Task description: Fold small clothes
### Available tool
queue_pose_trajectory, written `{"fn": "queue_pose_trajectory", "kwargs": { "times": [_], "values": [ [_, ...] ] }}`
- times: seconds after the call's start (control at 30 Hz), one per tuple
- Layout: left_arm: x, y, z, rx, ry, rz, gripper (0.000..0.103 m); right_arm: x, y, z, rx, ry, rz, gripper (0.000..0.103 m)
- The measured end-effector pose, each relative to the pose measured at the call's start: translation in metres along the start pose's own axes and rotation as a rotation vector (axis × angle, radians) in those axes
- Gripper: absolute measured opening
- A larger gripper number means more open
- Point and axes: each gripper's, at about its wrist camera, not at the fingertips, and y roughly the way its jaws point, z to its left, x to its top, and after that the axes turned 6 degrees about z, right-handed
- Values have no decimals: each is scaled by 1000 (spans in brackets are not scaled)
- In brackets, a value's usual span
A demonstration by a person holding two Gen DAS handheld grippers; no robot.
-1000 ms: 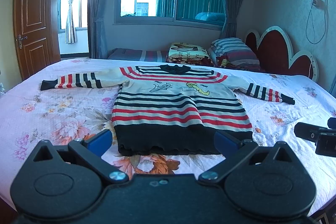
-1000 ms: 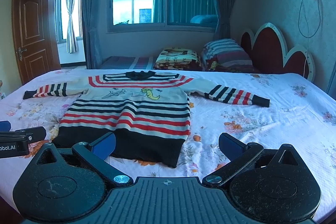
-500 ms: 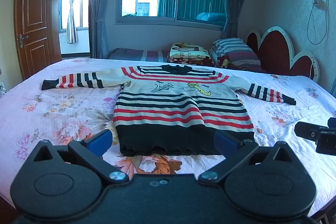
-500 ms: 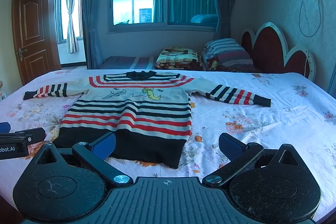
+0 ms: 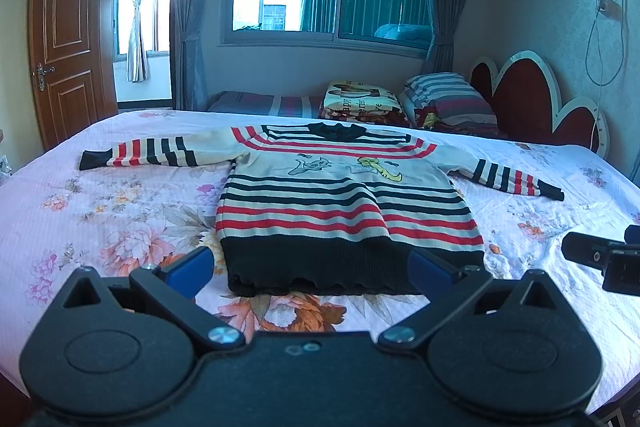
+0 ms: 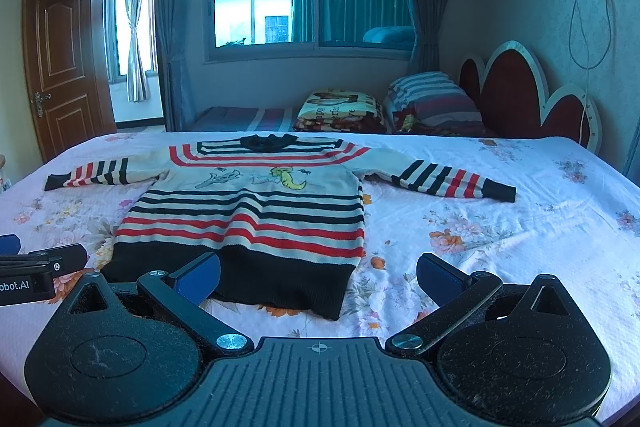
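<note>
A small striped sweater (image 5: 344,203) in cream, red and black lies flat on the bed, front up, both sleeves spread out sideways. It also shows in the right wrist view (image 6: 256,211). My left gripper (image 5: 312,273) is open and empty, just in front of the sweater's black hem. My right gripper (image 6: 318,277) is open and empty, in front of the hem's right corner. The right gripper's fingers (image 5: 592,255) show at the right edge of the left wrist view. The left gripper's fingers (image 6: 44,259) show at the left edge of the right wrist view.
The bed (image 5: 100,211) has a pink floral sheet. Pillows and a folded blanket (image 5: 400,103) lie at the far side by the red headboard (image 5: 532,103). A door (image 5: 64,43) stands open at the left, a window behind.
Both views have shifted very slightly; the sweater and both grippers stay as they were.
</note>
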Motion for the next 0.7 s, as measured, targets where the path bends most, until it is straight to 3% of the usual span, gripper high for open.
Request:
{"fn": "queue_pose_trajectory", "kwargs": {
  "times": [0.7],
  "values": [
    [-2,0,-3,5,2,7,102,-2,-1,-2,8,7,3,103]
  ]
}}
